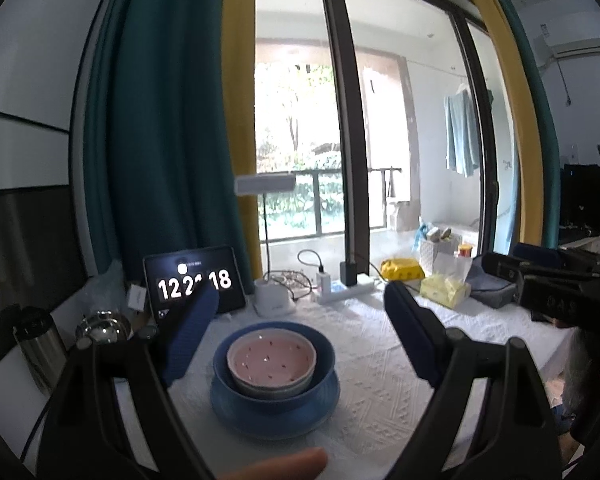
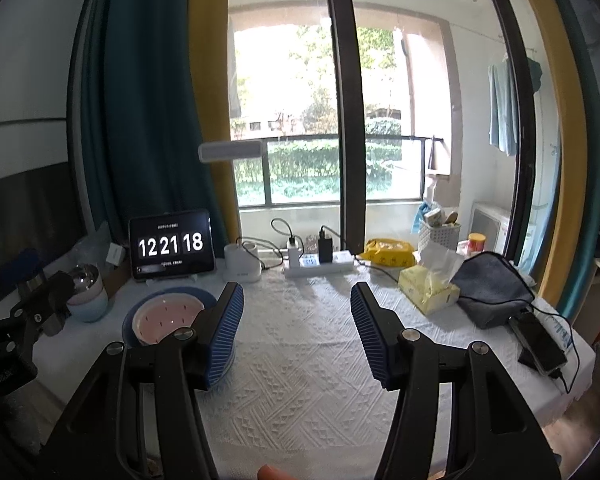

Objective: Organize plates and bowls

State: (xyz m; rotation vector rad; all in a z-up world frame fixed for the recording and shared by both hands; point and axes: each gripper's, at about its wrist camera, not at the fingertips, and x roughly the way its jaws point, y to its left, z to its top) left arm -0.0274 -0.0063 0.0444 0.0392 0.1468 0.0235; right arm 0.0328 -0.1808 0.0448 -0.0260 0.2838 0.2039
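Left gripper [image 1: 300, 332] standing wide, holding nothing; pink bowl [image 1: 271, 361] nesting in blue bowl [image 1: 274, 380] on blue plate [image 1: 275, 412] just ahead below, saving space; right gripper [image 2: 296, 328] hovering part-open, empty, stack lying left

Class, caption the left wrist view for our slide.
Open left gripper above pink bowl nested in blue bowl on blue plate.

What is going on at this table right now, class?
A person holds a two-finger gripper in each hand above a white-clothed table. The dishes are already nested: a pink bowl sits inside a blue bowl on a blue plate. The left gripper and right gripper both have open jaws holding nothing. A tablet clock stands behind.
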